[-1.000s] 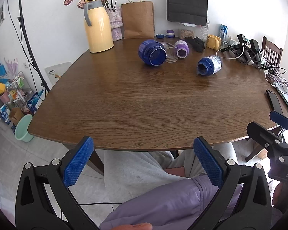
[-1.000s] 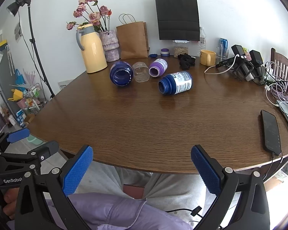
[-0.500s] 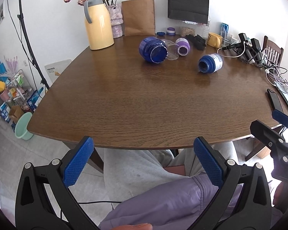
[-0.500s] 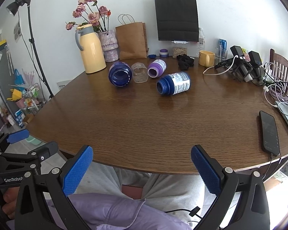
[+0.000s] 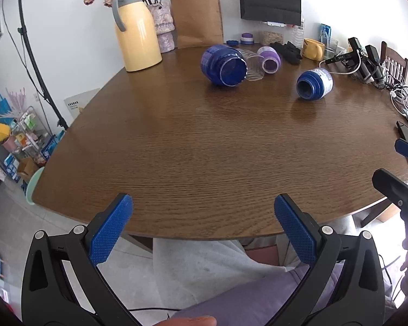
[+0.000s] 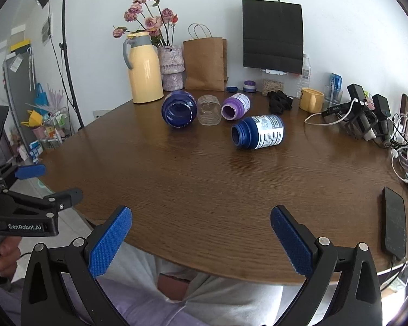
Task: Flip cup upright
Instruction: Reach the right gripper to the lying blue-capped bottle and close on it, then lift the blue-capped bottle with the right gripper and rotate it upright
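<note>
Several containers lie on their sides on the brown wooden table [image 5: 204, 149]: a large dark blue jar [image 5: 223, 65] [image 6: 179, 109], a clear ribbed cup [image 5: 253, 64] [image 6: 209, 110], a purple jar [image 5: 270, 60] [image 6: 236, 106] and a blue labelled bottle [image 5: 314, 83] [image 6: 258, 132]. Their mouths face me. My left gripper [image 5: 202, 212] is open and empty over the table's near edge. My right gripper [image 6: 201, 222] is open and empty over the near edge too. Both are far from the containers.
A yellow thermos jug [image 5: 136, 30], flower vase [image 6: 171, 68], brown paper bag [image 5: 197, 21] and yellow mug [image 6: 311, 103] stand at the back. Chargers and cables [image 6: 367, 119] crowd the right side. A phone [image 6: 394, 225] lies near the right front edge.
Both grippers have moved forward toward the table; the near edge now sits between the fingers and the containers look closer. The containers have not moved.
</note>
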